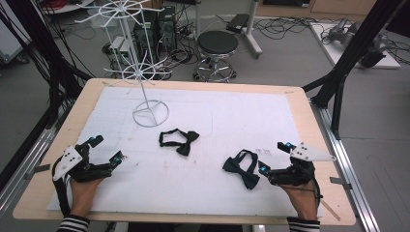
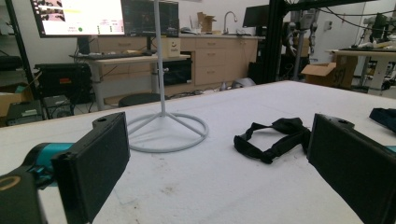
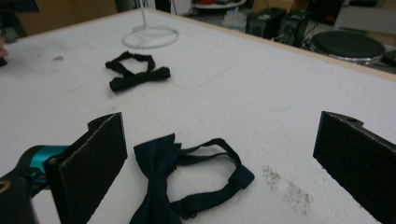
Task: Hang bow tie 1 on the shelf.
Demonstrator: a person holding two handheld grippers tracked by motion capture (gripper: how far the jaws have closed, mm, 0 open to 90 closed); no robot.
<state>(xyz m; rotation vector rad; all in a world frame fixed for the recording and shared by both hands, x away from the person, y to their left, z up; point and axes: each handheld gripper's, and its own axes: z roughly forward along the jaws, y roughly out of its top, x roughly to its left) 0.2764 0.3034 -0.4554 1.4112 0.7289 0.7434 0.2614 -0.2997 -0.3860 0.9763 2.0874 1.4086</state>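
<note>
Your right gripper (image 1: 273, 159), jaws wide, sits by the navy bow tie (image 1: 241, 168); left gripper (image 1: 107, 149) wide, near the table (image 1: 300, 104) edge; black bow tie (image 1: 179, 140) lies apart

Left gripper (image 1: 107, 149): lower left of the high view — jaws wide apart, nothing between them.
Right gripper (image 1: 271, 156): lower right — jaws also spread wide, empty.
Hands: both enter from the bottom edge, striped sleeves.
</note>
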